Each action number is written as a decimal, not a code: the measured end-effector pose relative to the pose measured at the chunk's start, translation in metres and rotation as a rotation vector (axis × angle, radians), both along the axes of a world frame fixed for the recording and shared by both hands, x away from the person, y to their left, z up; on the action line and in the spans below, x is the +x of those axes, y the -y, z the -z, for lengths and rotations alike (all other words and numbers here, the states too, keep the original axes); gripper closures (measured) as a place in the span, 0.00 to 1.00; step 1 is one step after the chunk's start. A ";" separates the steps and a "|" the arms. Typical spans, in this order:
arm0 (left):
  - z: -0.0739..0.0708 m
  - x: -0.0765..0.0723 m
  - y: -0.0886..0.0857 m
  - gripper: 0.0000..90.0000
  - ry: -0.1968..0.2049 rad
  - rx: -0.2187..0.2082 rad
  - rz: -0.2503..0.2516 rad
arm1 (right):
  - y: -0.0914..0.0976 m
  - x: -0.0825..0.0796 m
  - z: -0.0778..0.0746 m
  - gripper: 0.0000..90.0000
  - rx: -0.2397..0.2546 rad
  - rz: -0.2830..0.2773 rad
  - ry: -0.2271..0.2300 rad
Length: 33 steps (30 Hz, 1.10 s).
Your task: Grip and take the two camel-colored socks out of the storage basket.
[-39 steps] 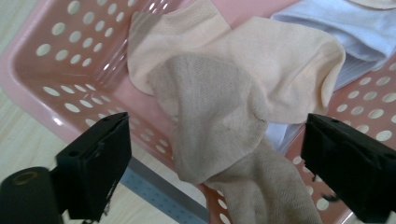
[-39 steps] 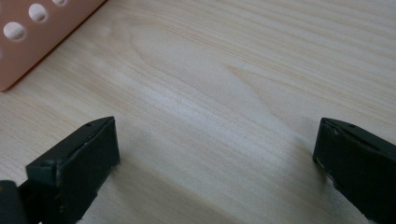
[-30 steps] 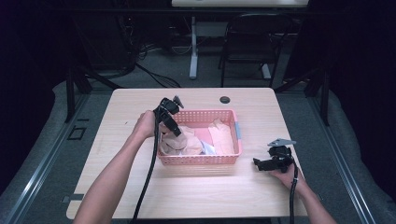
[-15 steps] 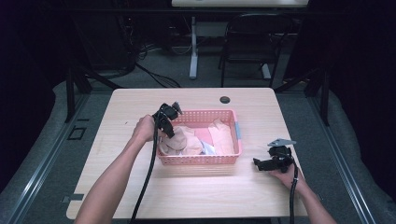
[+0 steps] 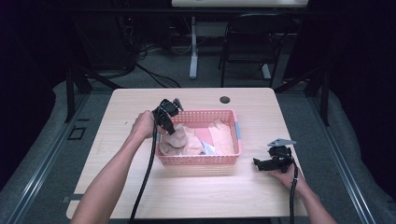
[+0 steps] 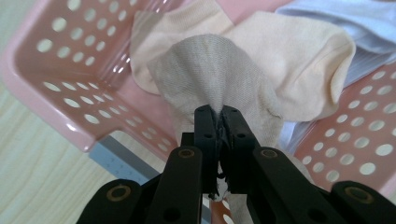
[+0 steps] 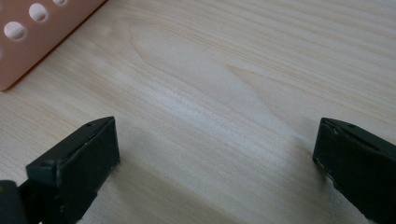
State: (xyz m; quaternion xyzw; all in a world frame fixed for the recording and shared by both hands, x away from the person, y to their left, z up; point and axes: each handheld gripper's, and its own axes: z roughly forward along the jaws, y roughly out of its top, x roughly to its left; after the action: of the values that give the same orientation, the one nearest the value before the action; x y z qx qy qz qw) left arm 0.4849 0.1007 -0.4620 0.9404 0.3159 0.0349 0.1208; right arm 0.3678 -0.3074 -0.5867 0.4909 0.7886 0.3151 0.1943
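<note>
A pink perforated basket (image 5: 233, 129) sits mid-table holding several socks. My left gripper (image 5: 169, 129) reaches into its left end, and its jaws, which have just been closing, are shut on a beige-grey sock (image 6: 212, 70) that bunches up from the pinch. A cream sock (image 6: 299, 60) lies under and behind it, and a white-blue cloth (image 6: 355, 18) lies at the far side. My right gripper (image 5: 258, 163) rests on the table right of the basket, open, with only bare wood (image 7: 210, 107) between its fingers.
The basket's corner (image 7: 28, 42) shows at the upper left of the right gripper view. A round black grommet (image 5: 225, 99) sits near the table's far edge. Chairs, desk legs and cables stand on the floor beyond.
My left gripper has dipped slightly into the basket's left end. My right gripper has stayed where it was.
</note>
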 end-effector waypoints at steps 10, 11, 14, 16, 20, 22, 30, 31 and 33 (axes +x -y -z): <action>-0.031 -0.001 0.009 0.95 0.041 -0.011 0.030 | 0.000 0.000 0.000 0.00 0.001 0.000 0.001; -0.035 0.000 0.010 0.95 0.043 -0.008 0.033 | 0.000 0.000 0.000 0.00 -0.003 0.000 0.000; -0.040 0.000 0.012 0.95 0.047 0.000 0.039 | 0.000 0.000 0.000 0.00 -0.004 -0.001 0.000; -0.044 0.000 0.013 0.95 0.048 0.009 0.046 | 0.000 0.000 0.000 0.00 -0.004 -0.001 0.000; -0.052 -0.001 0.015 0.95 0.041 0.015 0.058 | 0.000 0.000 0.000 0.00 -0.003 0.000 -0.003; -0.056 -0.001 0.016 0.95 0.047 0.017 0.063 | 0.000 0.000 0.000 0.00 -0.003 0.000 -0.003; -0.075 -0.004 0.015 0.95 0.068 0.015 0.074 | 0.000 0.000 0.000 0.00 -0.003 0.000 0.000; -0.077 -0.004 0.013 0.95 0.068 0.012 0.072 | 0.000 0.000 0.000 0.00 -0.003 0.000 0.000; -0.079 -0.005 0.011 0.95 0.074 0.014 0.066 | 0.000 0.000 0.000 0.00 -0.003 -0.002 -0.001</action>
State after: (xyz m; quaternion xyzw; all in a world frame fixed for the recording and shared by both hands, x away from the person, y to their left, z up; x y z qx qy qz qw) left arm 0.4802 0.0892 -0.3829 0.9492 0.2796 0.0680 0.1271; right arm 0.3676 -0.3077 -0.5867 0.4899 0.7898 0.3139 0.1943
